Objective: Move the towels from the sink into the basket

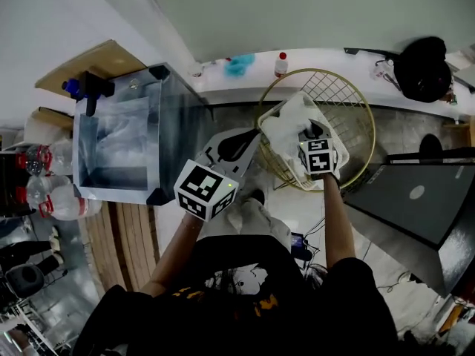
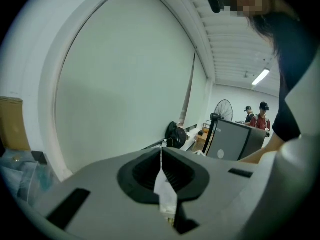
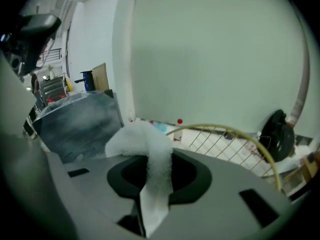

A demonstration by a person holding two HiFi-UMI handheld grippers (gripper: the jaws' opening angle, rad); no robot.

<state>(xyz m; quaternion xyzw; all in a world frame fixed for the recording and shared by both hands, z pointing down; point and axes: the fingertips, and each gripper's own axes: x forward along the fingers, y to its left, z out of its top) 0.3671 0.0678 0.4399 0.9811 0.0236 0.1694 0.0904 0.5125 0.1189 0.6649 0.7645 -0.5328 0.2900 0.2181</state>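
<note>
Standing leftmost, the steel sink (image 1: 178,124) lies apart from both tools. The left tool (image 2: 161,148) is clenched on a thin white strip (image 2: 165,189). The right tool (image 3: 156,166) grasps a white towel (image 3: 150,141) above the wire basket (image 3: 226,128).

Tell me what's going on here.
A person is working with tongs in each hand. The right tongs are clamped on a white towel, held over the wire basket beside the metal sink. The left tongs, between sink and basket, are closed on only a thin white strip.
</note>
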